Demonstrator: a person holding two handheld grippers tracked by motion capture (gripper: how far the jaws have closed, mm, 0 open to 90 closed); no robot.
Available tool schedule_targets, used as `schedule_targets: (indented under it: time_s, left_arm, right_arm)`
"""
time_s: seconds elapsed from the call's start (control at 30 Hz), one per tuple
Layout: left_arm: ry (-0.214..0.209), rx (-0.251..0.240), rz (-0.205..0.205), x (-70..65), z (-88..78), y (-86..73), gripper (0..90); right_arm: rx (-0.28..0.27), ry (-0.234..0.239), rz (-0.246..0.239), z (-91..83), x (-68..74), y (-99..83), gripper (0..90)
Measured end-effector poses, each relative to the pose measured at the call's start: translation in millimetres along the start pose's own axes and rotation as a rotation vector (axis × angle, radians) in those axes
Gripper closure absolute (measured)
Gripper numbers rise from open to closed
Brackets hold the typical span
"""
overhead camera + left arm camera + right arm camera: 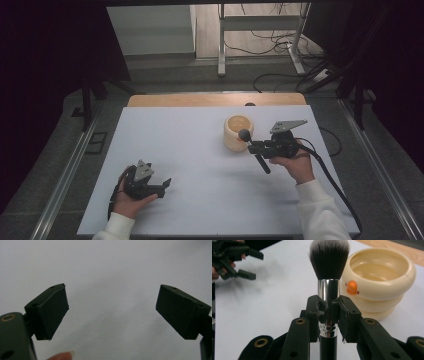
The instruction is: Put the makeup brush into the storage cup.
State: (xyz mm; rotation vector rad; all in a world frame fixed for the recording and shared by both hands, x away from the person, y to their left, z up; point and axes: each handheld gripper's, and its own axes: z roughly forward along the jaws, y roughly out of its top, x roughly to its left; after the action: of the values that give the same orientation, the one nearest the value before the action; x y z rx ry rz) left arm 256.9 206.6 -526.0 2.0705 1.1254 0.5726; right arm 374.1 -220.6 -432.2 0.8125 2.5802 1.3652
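Right gripper [329,312] pinching the makeup brush [329,277] at its silver collar — bristles just beside the cream pot [382,277] — left gripper [112,310] spread.

The high view looked down over the counter [200,150]; the right gripper view sat close by the cream bowl [379,277], which both shared.

We see a brush [329,277] with soft dark bristles, a shiny chrome metal collar and a glossy black handle. The cream bowl [379,277] looks smooth, slightly glossy plastic; the table [190,145] is matt white.
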Motion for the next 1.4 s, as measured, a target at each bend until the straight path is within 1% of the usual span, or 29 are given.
schedule_targets:
  time_s: [0.07,0.27,0.37,0.57,0.67,0.93,1.23,1.4]
  left_arm:
    - [0.0,0.001,0.0,0.1,0.0,-0.1,11.7]
    - [0.0,0.0,0.002,-0.3,0.2,0.0,11.7]
    - [0.0,0.0,0.003,-0.4,0.2,0.1,11.7]
    - [-0.001,0.001,0.002,-0.6,0.3,0.1,11.7]
    - [-0.001,0.001,0.002,-0.7,0.2,0.2,11.7]
    - [-0.001,0.004,0.004,-0.9,0.6,0.1,11.7]
    - [-0.001,0.003,0.004,-0.9,0.3,0.4,11.7]
    - [0.002,-0.003,0.0,-0.6,-2.0,0.8,11.7]
  right_arm:
    - [-0.018,-0.006,0.019,-1.8,-0.3,0.8,71.9]
    - [-0.047,-0.018,0.042,-3.7,-1.3,1.8,71.9]
    - [-0.054,-0.025,0.05,-4.0,-1.4,2.0,71.9]
    - [-0.061,-0.048,0.094,-5.3,-4.0,2.3,71.9]
    - [-0.073,-0.053,0.101,-6.1,-4.6,2.8,71.9]
    - [-0.132,-0.062,0.126,-10.1,-6.0,4.6,71.9]
    - [-0.153,-0.069,0.136,-10.7,-7.0,5.4,71.9]
    - [-0.167,-0.071,0.153,-11.6,-7.5,6.3,71.9]
